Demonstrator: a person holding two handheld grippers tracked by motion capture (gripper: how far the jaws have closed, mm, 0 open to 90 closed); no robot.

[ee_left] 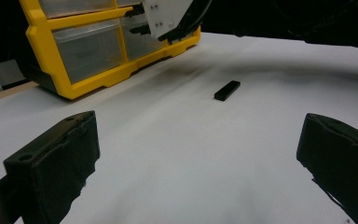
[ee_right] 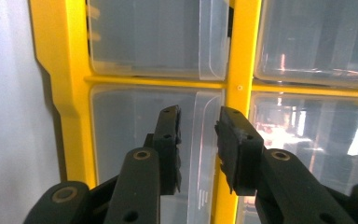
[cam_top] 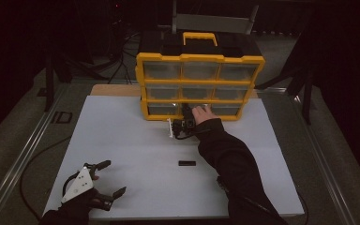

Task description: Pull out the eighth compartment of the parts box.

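A person's right arm, in a dark sleeve, reaches forward across the counter with the wrist rolled so the right gripper [cam_top: 186, 123] lies on its side against the bottom row of a yellow drawer cabinet [cam_top: 199, 58]. In the right gripper view its jaws stand narrowly parted around the raised handle lip of a clear drawer [ee_right: 140, 135], just beside the yellow divider; whether the pads actually press on the lip cannot be told. The person's left hand rests low at the near left corner of the counter, holding the left gripper [cam_top: 110, 178] with its grey three-cornered plate on top, pointing to the right; its jaws are spread wide and released, with nothing between them. The counter carries a white sheet [cam_top: 122, 140] that covers most of its top, with a strip of bare wood showing behind the sheet at the far left. The room around is dark, with grey floor, metal rails along both sides and cables trailing at the back. The cabinet stands upright at the far edge of the sheet, three rows of three clear drawers under a black top with a yellow carry handle. A small black block [cam_top: 186, 163] lies flat on the sheet between the two hands, well apart from both grippers.
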